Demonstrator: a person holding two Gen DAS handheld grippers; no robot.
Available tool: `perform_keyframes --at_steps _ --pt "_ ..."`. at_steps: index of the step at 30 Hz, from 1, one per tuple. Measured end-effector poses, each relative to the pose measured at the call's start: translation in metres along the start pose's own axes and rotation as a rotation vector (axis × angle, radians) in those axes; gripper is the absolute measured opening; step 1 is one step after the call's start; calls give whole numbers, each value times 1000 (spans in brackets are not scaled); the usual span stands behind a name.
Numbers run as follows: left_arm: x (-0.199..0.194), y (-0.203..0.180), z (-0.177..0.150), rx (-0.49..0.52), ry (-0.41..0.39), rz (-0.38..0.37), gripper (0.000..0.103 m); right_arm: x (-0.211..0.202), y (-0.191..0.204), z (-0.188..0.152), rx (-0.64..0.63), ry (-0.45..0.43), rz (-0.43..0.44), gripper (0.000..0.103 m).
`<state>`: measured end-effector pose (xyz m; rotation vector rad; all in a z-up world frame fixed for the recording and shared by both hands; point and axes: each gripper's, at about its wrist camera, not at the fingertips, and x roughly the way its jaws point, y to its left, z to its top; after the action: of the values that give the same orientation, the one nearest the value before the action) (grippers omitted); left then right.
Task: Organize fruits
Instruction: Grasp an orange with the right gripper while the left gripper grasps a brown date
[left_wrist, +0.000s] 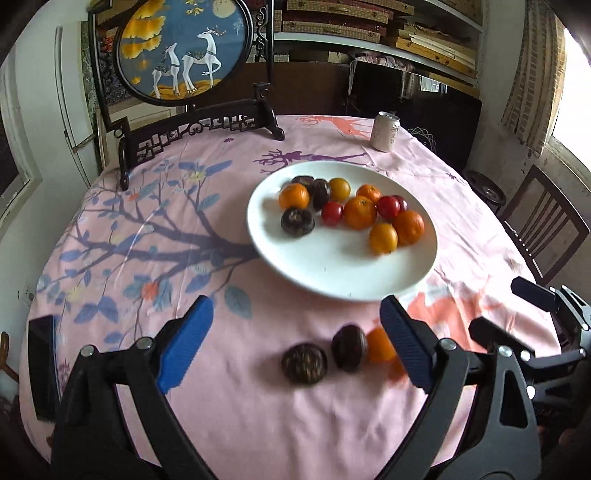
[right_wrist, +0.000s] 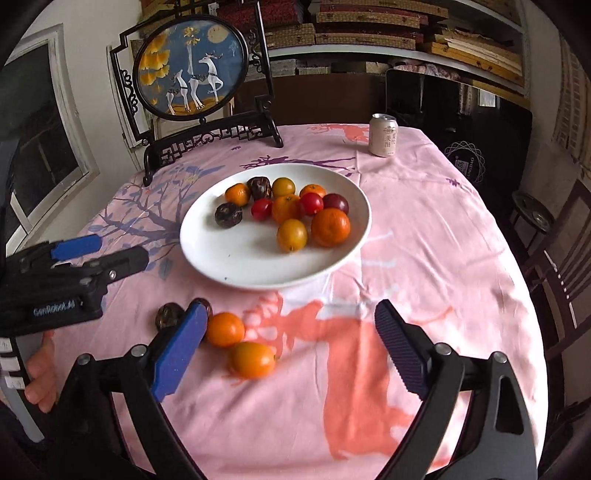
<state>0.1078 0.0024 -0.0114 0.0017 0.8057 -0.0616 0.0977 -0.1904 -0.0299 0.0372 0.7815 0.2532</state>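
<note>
A white plate (left_wrist: 332, 273) (right_wrist: 221, 254) in the middle of the table holds several oranges, red tomatoes, yellow fruits and dark purple fruits. On the cloth in front of it lie two dark fruits (left_wrist: 304, 363) (left_wrist: 349, 347) and an orange (left_wrist: 380, 345). In the right wrist view the orange (right_wrist: 224, 329) lies next to a yellow-orange fruit (right_wrist: 253, 360) and a dark fruit (right_wrist: 168, 315). My left gripper (left_wrist: 295, 347) is open above the dark fruits. My right gripper (right_wrist: 291, 350) is open and empty, just right of the loose fruits.
A pale drink can (left_wrist: 386, 132) (right_wrist: 384, 134) stands at the far right of the pink tablecloth (right_wrist: 424, 240). A round deer screen on a black stand (left_wrist: 181, 51) (right_wrist: 192, 70) stands at the back left. A dark chair (left_wrist: 546, 229) is at the right.
</note>
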Motion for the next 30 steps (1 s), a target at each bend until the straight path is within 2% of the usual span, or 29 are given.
perform_keyframes --at_steps 4,10,16,19,20,23,26,30 --pt "-6 3 -36 11 32 12 93 -7 5 -20 15 36 0 92" --pt "-13 14 -50 -27 42 15 93 -10 18 -28 -7 48 14 92" --pt "-14 20 -55 -35 46 14 93 33 30 -38 -47 165 26 92" --pt "-12 23 -57 -37 54 18 93 50 35 -41 -52 181 34 92" --pt "-11 24 -57 -38 57 21 93 54 36 -41 -57 171 36 91" --pt "-5 28 -58 -50 73 19 93 69 37 -40 -66 201 36 49" --pt "5 28 -57 -53 93 9 93 74 37 -39 -67 194 33 41" --pt "26 25 -55 -37 135 -2 93 58 33 -38 -47 167 49 41"
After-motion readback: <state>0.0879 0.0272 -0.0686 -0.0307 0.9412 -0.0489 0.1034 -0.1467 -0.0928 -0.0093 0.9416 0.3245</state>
